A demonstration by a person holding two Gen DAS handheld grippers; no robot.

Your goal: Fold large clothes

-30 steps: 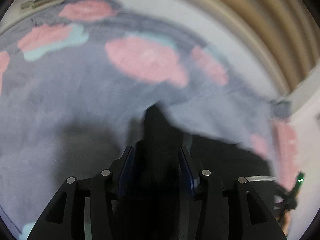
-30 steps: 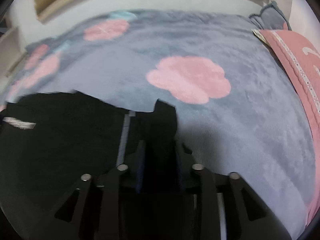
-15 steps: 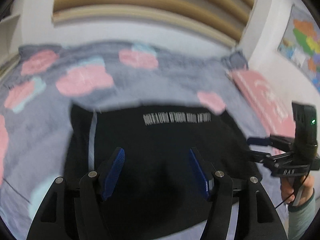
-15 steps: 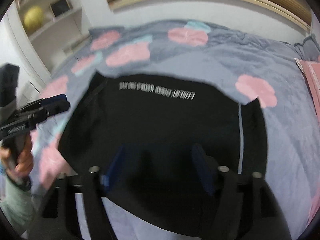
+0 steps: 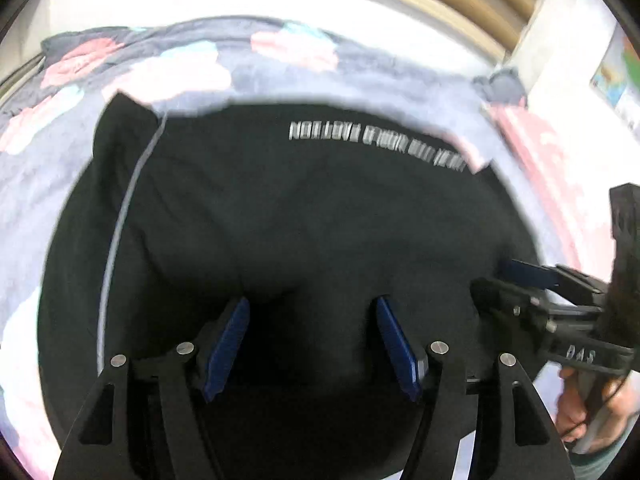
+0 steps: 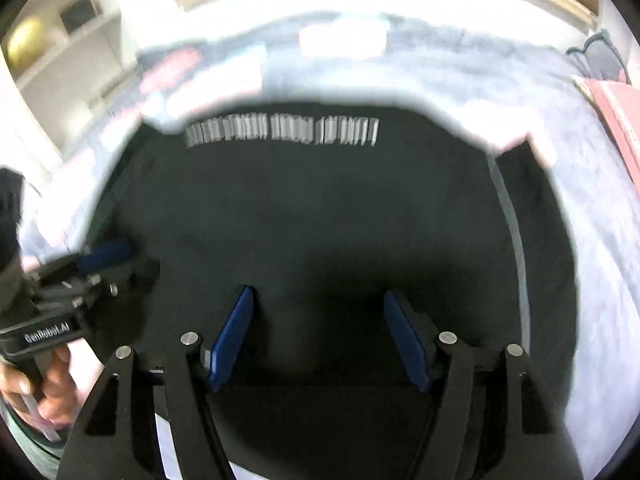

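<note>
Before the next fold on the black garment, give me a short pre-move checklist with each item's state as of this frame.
1. Left gripper empty, its blue pads apart: ok.
2. Right gripper empty, its blue pads apart: ok.
3. Black garment lies spread on the grey flowered blanket, white lettering along its far edge: ok.
4. Surface smooth: not ok, soft creases near the middle.
5. Near hem lying flat: cannot tell, hidden behind the grippers.
6. Grippers apart from each other: ok, each shows at the side of the other's view.
</note>
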